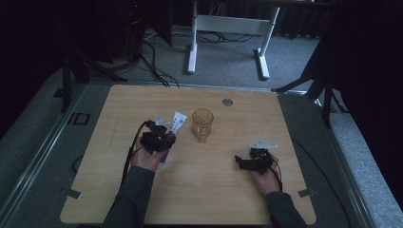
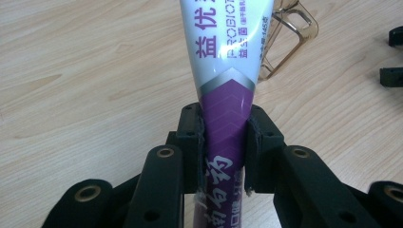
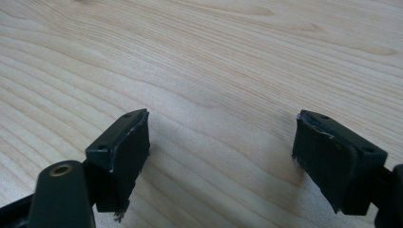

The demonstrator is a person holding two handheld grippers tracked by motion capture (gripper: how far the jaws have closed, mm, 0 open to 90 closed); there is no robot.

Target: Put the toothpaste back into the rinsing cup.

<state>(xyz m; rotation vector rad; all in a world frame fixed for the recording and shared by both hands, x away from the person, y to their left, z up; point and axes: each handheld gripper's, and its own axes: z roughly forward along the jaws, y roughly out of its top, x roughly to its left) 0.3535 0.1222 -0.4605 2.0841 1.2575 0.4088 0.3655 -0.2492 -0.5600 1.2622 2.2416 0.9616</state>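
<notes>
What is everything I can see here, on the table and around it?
Toothpaste tube: one, white and purple with printed writing, clamped between the left gripper's jaws, left of the cup.
Cup: one, clear amber with a handle, standing near the middle of the table.
Table: one, light wood, with a small grey round cap near its far edge.
White desk frame: one, standing on the grey carpet beyond the table.
Cables: several, black, on the floor behind the table.
Left gripper: one, black, shut on the tube.
Right gripper: one, black, jaws wide apart over bare wood.
Hands: two, in dark sleeves, each holding a gripper.
</notes>
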